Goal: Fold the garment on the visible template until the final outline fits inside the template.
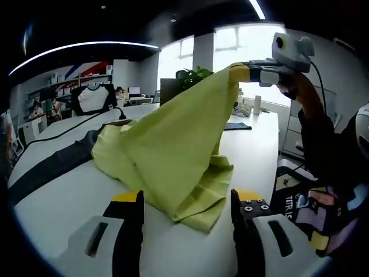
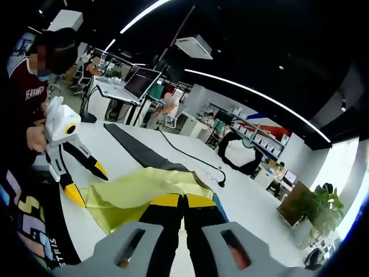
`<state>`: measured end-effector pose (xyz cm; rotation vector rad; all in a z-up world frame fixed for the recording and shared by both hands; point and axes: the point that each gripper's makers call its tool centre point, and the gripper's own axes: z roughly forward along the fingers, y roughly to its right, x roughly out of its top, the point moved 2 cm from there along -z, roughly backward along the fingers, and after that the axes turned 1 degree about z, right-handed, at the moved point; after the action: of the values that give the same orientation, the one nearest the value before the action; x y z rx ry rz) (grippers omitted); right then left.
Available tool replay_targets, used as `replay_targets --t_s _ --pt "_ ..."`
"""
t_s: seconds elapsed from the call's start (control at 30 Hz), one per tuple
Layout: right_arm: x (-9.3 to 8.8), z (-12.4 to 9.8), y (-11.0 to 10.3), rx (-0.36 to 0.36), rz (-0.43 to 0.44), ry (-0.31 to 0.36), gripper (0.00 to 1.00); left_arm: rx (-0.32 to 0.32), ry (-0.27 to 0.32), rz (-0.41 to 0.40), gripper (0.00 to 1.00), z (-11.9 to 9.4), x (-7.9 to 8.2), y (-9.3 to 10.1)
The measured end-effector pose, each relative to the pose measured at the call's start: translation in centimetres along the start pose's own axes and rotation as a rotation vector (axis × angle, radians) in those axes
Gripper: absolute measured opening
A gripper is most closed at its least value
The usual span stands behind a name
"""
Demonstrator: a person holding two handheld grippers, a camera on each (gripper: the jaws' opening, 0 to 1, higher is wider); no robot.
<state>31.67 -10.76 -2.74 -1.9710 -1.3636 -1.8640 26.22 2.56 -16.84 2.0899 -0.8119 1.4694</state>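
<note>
In the left gripper view, the left gripper (image 1: pixel 187 222) sits low over the white table (image 1: pixel 69 202), its jaws spread apart with nothing between them, facing the yellow-green garment (image 1: pixel 173 156). One corner of the cloth is lifted high by the right gripper (image 1: pixel 242 72), the rest heaped on the table beside a dark strip (image 1: pixel 46 167).

In the right gripper view, the right gripper (image 2: pixel 183 202) has its jaws pressed together on the garment's (image 2: pixel 138 190) edge. The left gripper (image 2: pixel 86 182) points down at the cloth, jaws apart.
</note>
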Motion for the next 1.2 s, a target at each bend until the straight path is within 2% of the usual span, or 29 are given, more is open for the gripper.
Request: replay_targets --t_s 0.47,0.7,0.9,1.07,1.2 --pt "1.3 -1.6 2.4 -0.049 -0.020 0.021 0.00 -0.042 -0.008 0.047 0.63 0.4 0.4 1.8" --pt "1.3 -2.3 3.5 -0.078 -0.015 0.025 0.00 -0.050 -0.038 0.034 0.62 0.3 -0.1 1.0" --pt "0.9 -3.1 4.9 -0.107 0.002 0.021 0.00 -0.119 -0.047 0.042 0.62 -0.1 0.0 1.0" --pt "0.5 -3.7 5.9 -0.128 0.014 0.017 0.00 -0.150 -0.064 0.071 0.61 -0.1 0.1 0.5" --pt "0.3 -4.0 6.5 -0.142 0.025 0.016 0.00 -0.170 -0.070 0.058 0.59 0.0 -0.1 0.0"
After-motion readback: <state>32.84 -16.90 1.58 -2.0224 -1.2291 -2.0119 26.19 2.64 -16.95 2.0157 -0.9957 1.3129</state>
